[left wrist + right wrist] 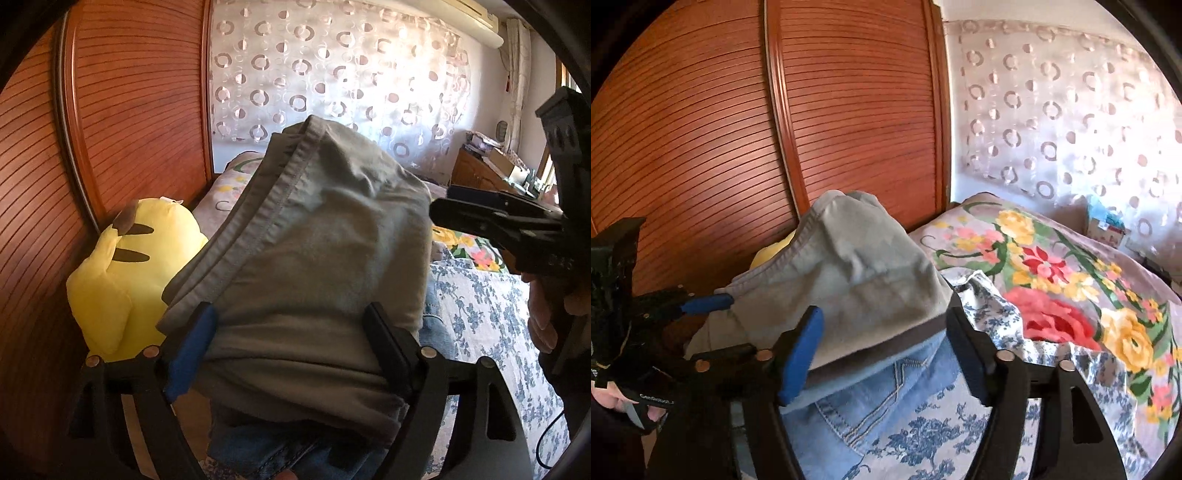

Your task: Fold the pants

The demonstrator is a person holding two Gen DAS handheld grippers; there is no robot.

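Denim jeans (pixel 871 402) lie nearest, at the bottom centre of the right wrist view, under the folded grey pants (pixel 857 280), which rest on the jeans in the middle of the frame. The right gripper (pixel 886 354) has its jaws spread, 1 finger on each side of the pants' near edge, and I see no pad pressing the cloth. The left gripper (pixel 295 354) in its own view is also spread around the grey bundle, not pinching it. Risk 1, in my judgement: the pants are a soft, puffed stack, and with both tools loose the top layer may spring back and undo the fold. Risk 2: a finger pulling away could catch the hem and drag the bundle toward the yellow plush toy (pixel 125 273) at the lower left. Farther back, the floral blanket (pixel 1071 288) is uneven, so the pile could lean.
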